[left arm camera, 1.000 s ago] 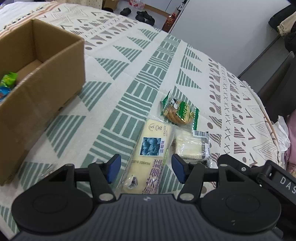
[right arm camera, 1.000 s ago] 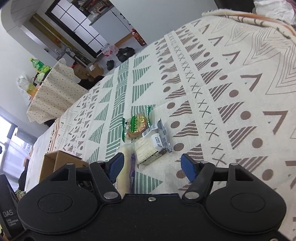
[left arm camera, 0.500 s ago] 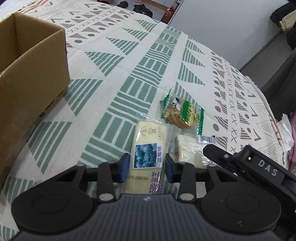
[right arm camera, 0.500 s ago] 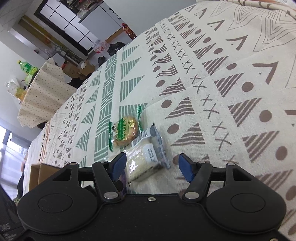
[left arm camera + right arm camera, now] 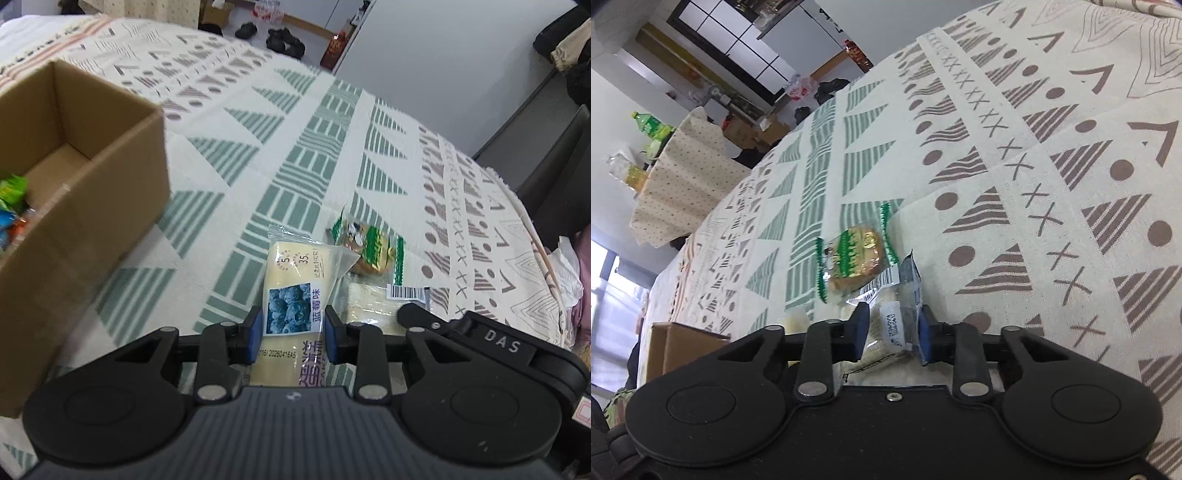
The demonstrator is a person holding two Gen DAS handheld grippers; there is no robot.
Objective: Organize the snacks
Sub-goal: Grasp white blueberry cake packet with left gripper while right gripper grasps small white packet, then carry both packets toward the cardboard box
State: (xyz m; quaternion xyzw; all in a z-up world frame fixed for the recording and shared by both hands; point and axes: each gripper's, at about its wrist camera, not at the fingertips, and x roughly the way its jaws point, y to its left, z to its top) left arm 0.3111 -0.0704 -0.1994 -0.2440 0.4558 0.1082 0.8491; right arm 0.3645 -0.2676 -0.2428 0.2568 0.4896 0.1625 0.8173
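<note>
At far left your cardboard box (image 5: 92, 155) sits on the patterned surface (image 5: 295, 122), a few bright wrappers inside. Your left tool (image 5: 293, 334) has just been closing and now pinches the blueberry cake packet (image 5: 295, 291). Beside it, your right tool (image 5: 892, 332) has just closed onto the clear-wrapped pale cake (image 5: 890, 314). The green-wrapped biscuit (image 5: 855, 258) lies just beyond, loose.

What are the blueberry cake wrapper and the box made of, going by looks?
Blueberry cake wrapper: thin clear plastic film, glossy; see-through creased corner, printed label. Box: plain brown corrugated cardboard, matte; its thick, raw-cut top edge suggests so, though flutes aren't resolvable.
</note>
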